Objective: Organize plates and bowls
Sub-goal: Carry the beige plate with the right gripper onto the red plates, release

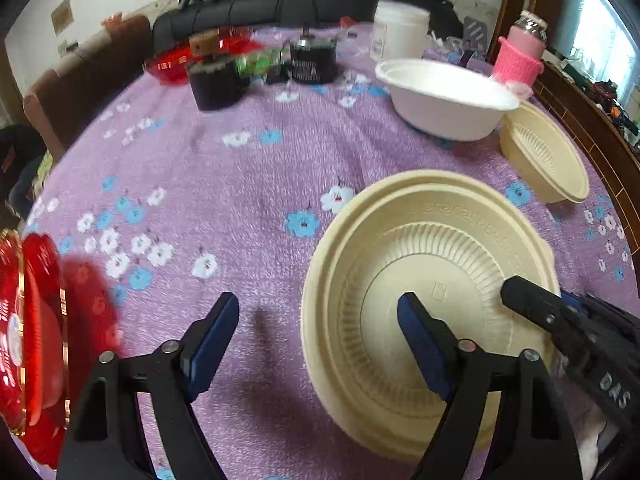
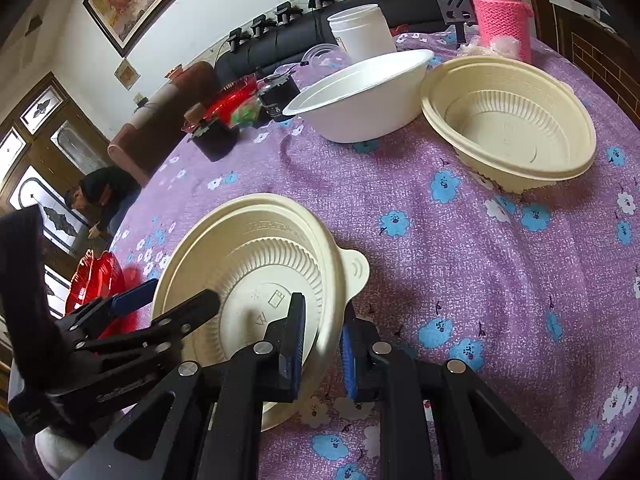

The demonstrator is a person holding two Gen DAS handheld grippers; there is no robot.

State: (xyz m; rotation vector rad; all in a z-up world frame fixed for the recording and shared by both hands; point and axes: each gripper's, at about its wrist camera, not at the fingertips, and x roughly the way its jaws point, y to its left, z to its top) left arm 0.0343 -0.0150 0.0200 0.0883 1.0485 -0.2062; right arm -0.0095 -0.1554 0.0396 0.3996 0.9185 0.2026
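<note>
My right gripper [image 2: 320, 344] pinched the near rim of the cream ribbed plastic bowl [image 2: 256, 264] near the purple flowered tablecloth's [image 2: 460, 264] front edge; my left gripper [image 2: 176, 300] hovered beside it.

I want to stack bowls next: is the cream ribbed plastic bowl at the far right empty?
Empty. The cream ribbed plastic bowl sits upright on the purple flowered tablecloth, and its bare ribbed floor shows all the way across.
</note>
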